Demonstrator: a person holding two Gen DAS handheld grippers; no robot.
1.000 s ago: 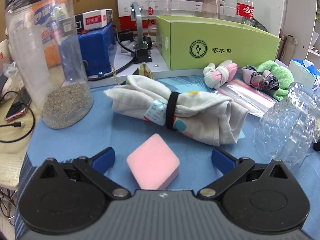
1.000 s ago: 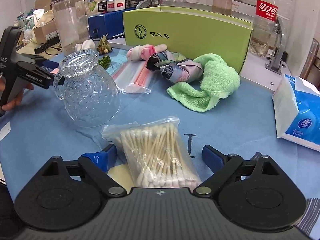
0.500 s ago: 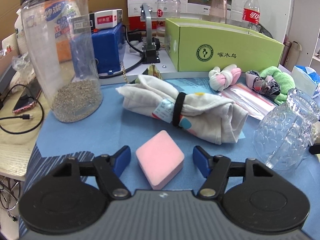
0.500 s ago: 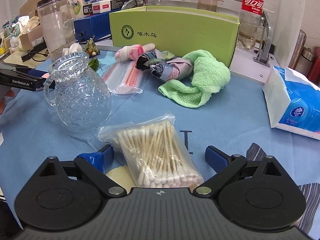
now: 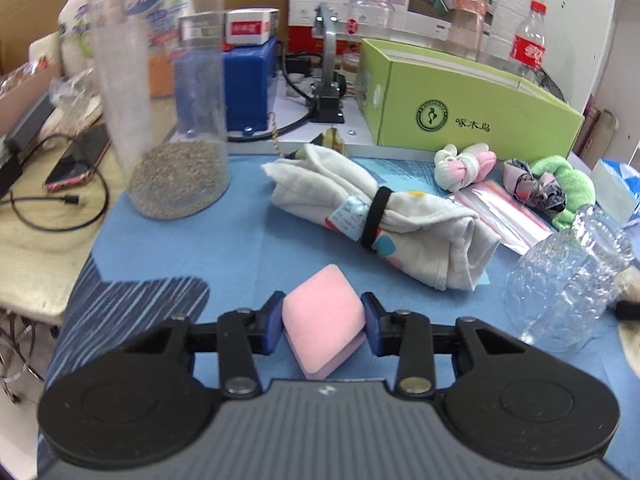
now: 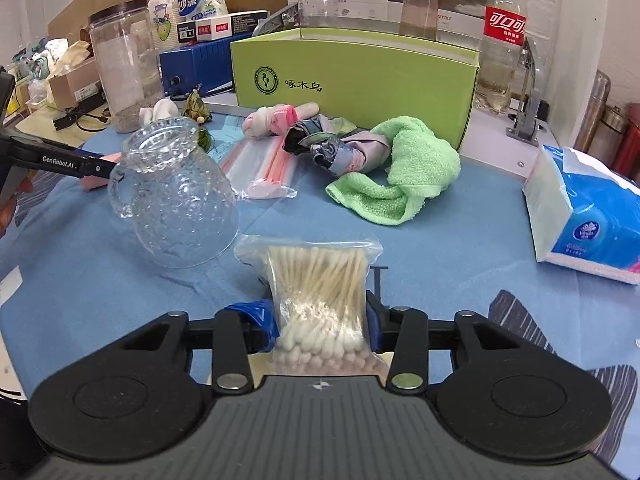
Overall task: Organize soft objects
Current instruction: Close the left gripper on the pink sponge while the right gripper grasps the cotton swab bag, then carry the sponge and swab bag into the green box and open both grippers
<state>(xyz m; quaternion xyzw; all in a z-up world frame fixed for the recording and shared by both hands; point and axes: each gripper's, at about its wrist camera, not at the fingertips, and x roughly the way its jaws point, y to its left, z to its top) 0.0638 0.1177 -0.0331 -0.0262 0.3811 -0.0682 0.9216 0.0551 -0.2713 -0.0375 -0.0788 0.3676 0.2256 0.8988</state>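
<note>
My left gripper is shut on a pink sponge low over the blue mat. Beyond it lies a rolled white cloth bound with a black band. My right gripper is shut on a clear bag of cotton swabs. A green towel, a folded patterned cloth and a pink-white sock bundle lie before the green box. The left gripper shows at the left edge in the right wrist view.
A glass pitcher lies tilted on the mat. A tall plastic jar with grains stands far left. A tissue pack is at right. A bag of straws, bottles and a blue device stand behind.
Both grippers have closed: the left on the pink sponge, the right on the bag of cotton swabs. Both views shifted slightly back and up.
</note>
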